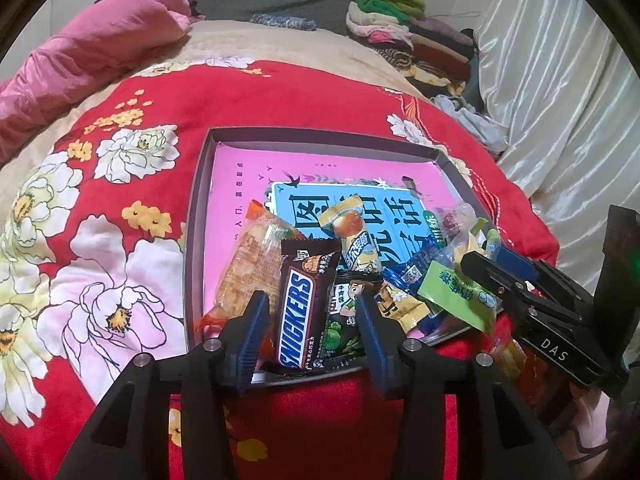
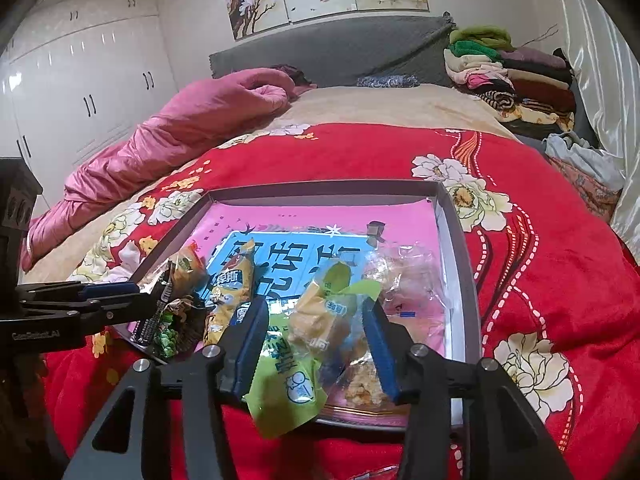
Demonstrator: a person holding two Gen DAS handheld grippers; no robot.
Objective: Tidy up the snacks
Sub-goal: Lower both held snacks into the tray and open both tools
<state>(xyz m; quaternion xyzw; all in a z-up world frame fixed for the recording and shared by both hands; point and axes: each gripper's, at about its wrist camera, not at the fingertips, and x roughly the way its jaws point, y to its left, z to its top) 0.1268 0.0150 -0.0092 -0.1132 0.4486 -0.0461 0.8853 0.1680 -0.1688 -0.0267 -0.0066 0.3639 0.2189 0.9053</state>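
Note:
A shallow box (image 1: 320, 134) with a pink and blue lining lies on the bed, with several snack packets heaped at its near end. My left gripper (image 1: 312, 312) is open. A brown Snickers bar (image 1: 304, 312) lies between its fingers with a gap on each side. An orange packet (image 1: 248, 272) sits just left of it. My right gripper (image 2: 316, 324) is open over the box's (image 2: 320, 188) near right corner. A yellow packet (image 2: 320, 316) and a lime-green packet (image 2: 288, 384) lie loose between its fingers. A clear packet (image 2: 400, 276) rests beyond them.
The box rests on a red floral blanket (image 1: 120, 200). A pink quilt (image 2: 180, 132) lies bunched at the far left. Folded clothes (image 2: 512, 84) are stacked at the far right by a pale curtain (image 1: 560, 100). White wardrobes (image 2: 80, 80) line the left wall.

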